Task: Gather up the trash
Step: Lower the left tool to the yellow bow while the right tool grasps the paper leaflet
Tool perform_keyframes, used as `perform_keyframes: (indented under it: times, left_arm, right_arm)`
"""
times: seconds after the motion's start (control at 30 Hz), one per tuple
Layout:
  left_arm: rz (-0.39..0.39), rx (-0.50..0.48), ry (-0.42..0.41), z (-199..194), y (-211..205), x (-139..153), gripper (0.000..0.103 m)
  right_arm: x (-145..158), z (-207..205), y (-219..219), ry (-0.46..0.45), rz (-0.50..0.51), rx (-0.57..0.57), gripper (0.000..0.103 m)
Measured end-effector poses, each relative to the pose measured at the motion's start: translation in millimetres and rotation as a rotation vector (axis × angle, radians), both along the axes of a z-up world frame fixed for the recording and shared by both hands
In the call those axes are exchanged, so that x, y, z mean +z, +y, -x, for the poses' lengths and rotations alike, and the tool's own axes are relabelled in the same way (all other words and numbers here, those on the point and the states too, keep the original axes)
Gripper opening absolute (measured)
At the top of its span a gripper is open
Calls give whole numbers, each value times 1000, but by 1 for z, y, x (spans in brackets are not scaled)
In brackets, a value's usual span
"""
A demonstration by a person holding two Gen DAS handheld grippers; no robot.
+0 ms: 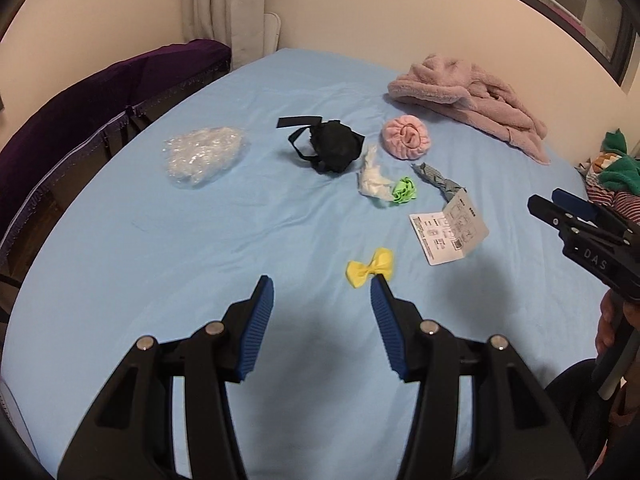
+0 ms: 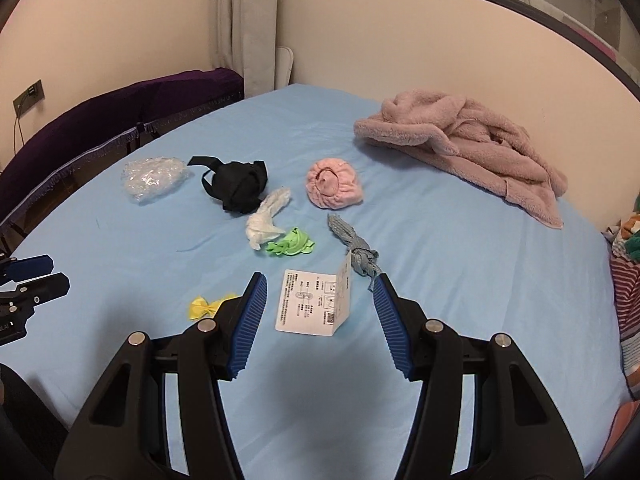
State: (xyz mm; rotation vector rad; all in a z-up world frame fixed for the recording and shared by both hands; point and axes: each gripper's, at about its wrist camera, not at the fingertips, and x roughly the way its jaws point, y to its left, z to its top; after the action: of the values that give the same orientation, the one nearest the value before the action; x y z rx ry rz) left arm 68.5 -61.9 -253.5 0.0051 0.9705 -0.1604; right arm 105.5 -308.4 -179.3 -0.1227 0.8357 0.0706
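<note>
On the light blue bed sheet [image 1: 160, 240] [image 2: 460, 260] lie scattered bits: crumpled clear plastic [image 1: 202, 156] [image 2: 154, 176], a white tissue wad [image 1: 374, 180] [image 2: 266, 222], a green scrap [image 1: 405, 190] [image 2: 292, 243], a folded printed leaflet [image 1: 448, 232] [image 2: 316, 304] and a yellow bow [image 1: 370, 268] [image 2: 208, 306]. My left gripper [image 1: 322, 284] hovers open and empty just short of the bow. My right gripper [image 2: 320, 282] is open too, its fingers either side of the leaflet but above it. It also shows in the left wrist view as the right gripper [image 1: 560, 208].
A black strapped bundle [image 1: 332, 146] [image 2: 238, 188], a pink rolled cloth [image 1: 406, 138] [image 2: 334, 184], a grey twisted fabric strip [image 1: 438, 182] [image 2: 354, 248] and a pink fleece robe [image 1: 472, 96] [image 2: 472, 140] lie farther back. Purple upholstery [image 1: 80, 112] borders the left; striped bedding [image 2: 628, 300] the right.
</note>
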Motion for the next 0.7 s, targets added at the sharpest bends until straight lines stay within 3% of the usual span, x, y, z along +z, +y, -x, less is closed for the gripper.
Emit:
perform_keyframes:
  times: [0.57,0.7]
  left_arm:
    - [-18,-79,109,-78,-50,-84,51]
    - [-19,-91,122,-88,-56,-98,51]
  right_arm:
    - [-72,-59,-16,133,24,-18,53]
    - [-87,-71,-14,171,39,-5,49]
